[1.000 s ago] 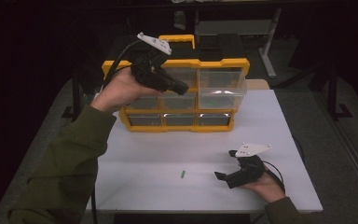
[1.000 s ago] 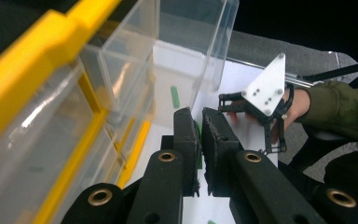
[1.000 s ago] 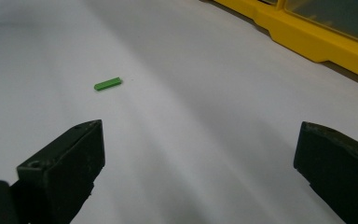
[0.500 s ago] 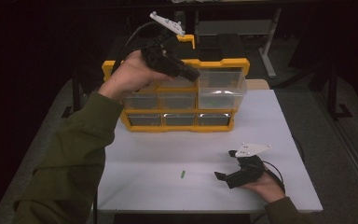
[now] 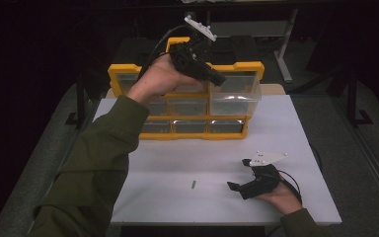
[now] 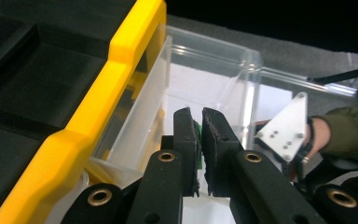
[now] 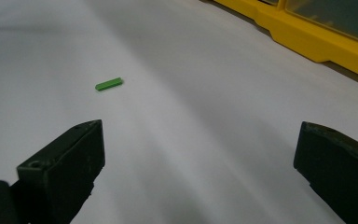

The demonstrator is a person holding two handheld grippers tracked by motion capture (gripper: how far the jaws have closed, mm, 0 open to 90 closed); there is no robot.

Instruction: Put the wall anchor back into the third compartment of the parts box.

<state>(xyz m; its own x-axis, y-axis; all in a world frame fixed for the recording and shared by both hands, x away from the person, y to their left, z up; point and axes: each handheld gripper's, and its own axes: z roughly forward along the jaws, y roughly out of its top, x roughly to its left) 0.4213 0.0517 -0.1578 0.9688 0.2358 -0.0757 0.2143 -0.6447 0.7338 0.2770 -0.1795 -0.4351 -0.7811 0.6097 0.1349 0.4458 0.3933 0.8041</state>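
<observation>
At ten o'clock from your right gripper [image 5: 243, 183], jaws wide apart, lies the green strip [image 5: 193, 184], while your left gripper [image 6: 200, 135] pinches another green piece [image 6: 197, 128] over the open drawer [image 5: 234, 94].

Glossy yellow plastic organiser [image 5: 128, 74], clear plastic drawer [image 6: 214, 79], matt white table [image 5: 177, 163]

My left tool [image 6: 198, 140] pinches a small green piece [image 6: 197, 129] over the pulled-out clear drawer [image 5: 234, 94] of the yellow organizer [image 5: 187, 106]; a second flat green strip [image 5: 193, 184] lies on the white surface [image 5: 177, 168], well apart from the organizer
</observation>
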